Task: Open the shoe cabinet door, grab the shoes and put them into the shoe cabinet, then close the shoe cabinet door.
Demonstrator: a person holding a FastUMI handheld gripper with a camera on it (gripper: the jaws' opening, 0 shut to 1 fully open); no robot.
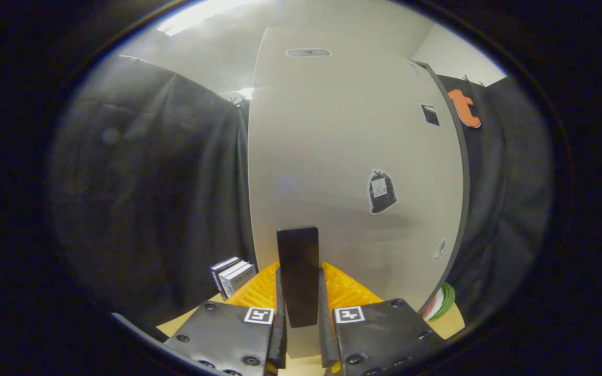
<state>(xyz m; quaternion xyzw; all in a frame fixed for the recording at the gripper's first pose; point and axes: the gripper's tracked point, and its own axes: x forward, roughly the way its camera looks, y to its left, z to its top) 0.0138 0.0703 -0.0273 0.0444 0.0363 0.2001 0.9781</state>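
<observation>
Closest to us, the gripper has its two fingers drawn in narrow, pressing from both sides on a flat, dark, upright handle that stands between them. The handle is a smooth rectangular slab with squared corners, matte in finish, and it sits on the shoe cabinet door directly ahead of the fingers.

Just beyond the fingertips we see a bright orange ribbed surface, its ridges running in fine parallel lines on both sides of the handle; we cannot tell what it belongs to. To the left of it, small boxes stand upright side by side on a pale wooden floor. To the right, at the foot of the door, a rounded striped object in green, white and red peeks out from behind the door's edge.

The door itself is a tall, plain, pale grey panel with a smooth satin face and a dark edge down its right side. Several stickers are stuck on it, the largest a dark bag-shaped sticker right of the handle. An oval cutout or badge sits near its top.

Farther back, black cloth hangs in soft folds on both sides, under a white ceiling with a bright light.
</observation>
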